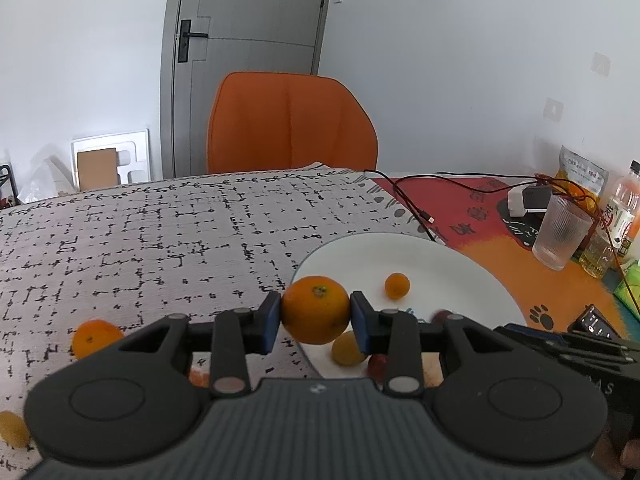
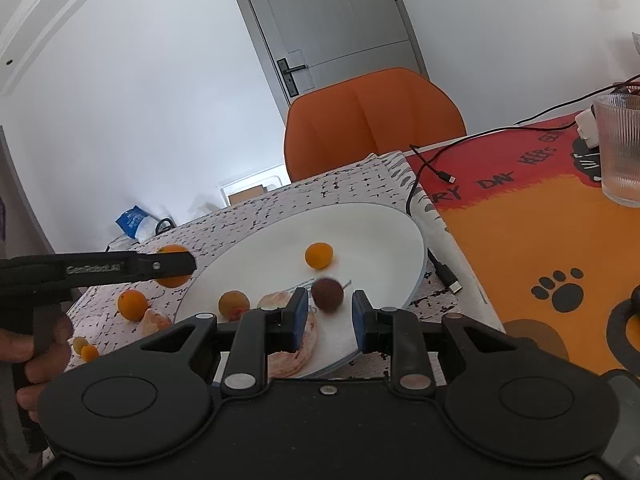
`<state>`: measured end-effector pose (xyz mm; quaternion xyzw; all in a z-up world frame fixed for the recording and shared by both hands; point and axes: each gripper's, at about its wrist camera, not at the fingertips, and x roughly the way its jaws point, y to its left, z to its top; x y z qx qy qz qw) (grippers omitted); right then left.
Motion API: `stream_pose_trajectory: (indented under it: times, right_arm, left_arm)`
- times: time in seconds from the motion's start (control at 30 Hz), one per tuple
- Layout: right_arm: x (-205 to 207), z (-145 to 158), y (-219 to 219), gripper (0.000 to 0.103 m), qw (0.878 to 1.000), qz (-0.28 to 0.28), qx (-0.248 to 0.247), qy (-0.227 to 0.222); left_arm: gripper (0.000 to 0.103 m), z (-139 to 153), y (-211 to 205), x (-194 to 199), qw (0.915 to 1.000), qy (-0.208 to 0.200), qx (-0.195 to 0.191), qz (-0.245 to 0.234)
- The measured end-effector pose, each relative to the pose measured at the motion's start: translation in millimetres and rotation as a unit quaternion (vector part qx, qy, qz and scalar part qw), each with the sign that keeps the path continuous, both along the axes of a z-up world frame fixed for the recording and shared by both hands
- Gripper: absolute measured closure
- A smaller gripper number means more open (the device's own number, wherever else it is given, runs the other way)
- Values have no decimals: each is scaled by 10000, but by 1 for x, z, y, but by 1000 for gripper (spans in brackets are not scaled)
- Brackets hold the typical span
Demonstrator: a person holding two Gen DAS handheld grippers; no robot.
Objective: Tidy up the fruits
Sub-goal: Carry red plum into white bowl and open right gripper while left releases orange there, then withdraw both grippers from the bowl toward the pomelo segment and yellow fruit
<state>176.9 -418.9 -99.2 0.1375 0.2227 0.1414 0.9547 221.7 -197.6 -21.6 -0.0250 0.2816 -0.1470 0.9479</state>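
Observation:
My left gripper (image 1: pixel 316 316) is shut on a large orange (image 1: pixel 316 304), held just over the left rim of a white plate (image 1: pixel 440 264). On the plate lie a small orange fruit (image 1: pixel 397 286) and a yellow one (image 1: pixel 348 349). In the right wrist view my right gripper (image 2: pixel 330 316) stands open low over the plate (image 2: pixel 360 232). A blurred dark red fruit (image 2: pixel 327 295) sits just beyond its pads, untouched. An apricot-coloured fruit (image 2: pixel 234 303) and pinkish peel (image 2: pixel 274 300) also lie there. Another orange (image 2: pixel 133 305) rests on the patterned cloth (image 2: pixel 360 184).
A ribbed glass (image 2: pixel 618 148), bottles (image 1: pixel 624 208) and a snack bag stand at the right on an orange paw-print mat (image 2: pixel 520 240). A black cable (image 2: pixel 444 272) runs beside the plate. An orange chair (image 2: pixel 372 120) stands behind the table. Small fruits (image 2: pixel 86 350) lie near the hand (image 2: pixel 36 360).

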Motion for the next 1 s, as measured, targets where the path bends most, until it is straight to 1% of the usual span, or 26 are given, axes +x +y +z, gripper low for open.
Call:
stream_pose_trajectory:
  times: [0.1, 0.2, 0.3, 0.47, 0.6, 0.67, 0.8, 0.87, 0.9, 0.93, 0.97, 1.0]
  right_arm:
    - [0, 0, 0, 77, 10000, 10, -5, 3]
    - [-1, 1, 1, 76, 10000, 13, -19, 9]
    - [-2, 2, 2, 76, 10000, 17, -34, 2]
    - [-5, 5, 6, 69, 10000, 25, -41, -17]
    - [-5, 7, 13, 67, 9999, 94, -43, -37]
    - [-6, 10, 17, 60, 9999, 112, -56, -68]
    - [-9, 14, 23, 51, 9998, 134, -65, -112]
    - [-10, 16, 27, 39, 9998, 132, -54, -115]
    - [-11, 16, 29, 35, 9998, 132, -49, -122]
    - [-12, 17, 30, 25, 9998, 129, -46, -131]
    - [-13, 18, 32, 22, 9998, 112, -46, -136]
    - [-13, 19, 33, 22, 9998, 97, -49, -137]
  left_arm:
    - [67, 2, -3, 3, 10000, -26, -45, 12]
    - [66, 6, -5, 3, 9999, -142, -38, 53]
    - [65, 9, -4, 2, 9999, -141, -55, 38]
    - [63, 11, 6, -7, 9998, -132, -16, 119]
    - [60, 12, 17, -15, 9998, -100, -4, 193]
    - [57, 13, 23, -19, 9996, -102, -4, 247]
    - [41, 14, 38, -28, 9991, -122, -27, 396]
    - [37, 16, 46, -32, 9989, -142, -67, 450]
    - [31, 17, 50, -35, 9987, -167, -105, 470]
    - [25, 18, 54, -38, 9985, -208, -141, 493]
    - [21, 19, 58, -40, 9981, -249, -150, 541]
    - [17, 21, 61, -43, 9978, -278, -138, 591]
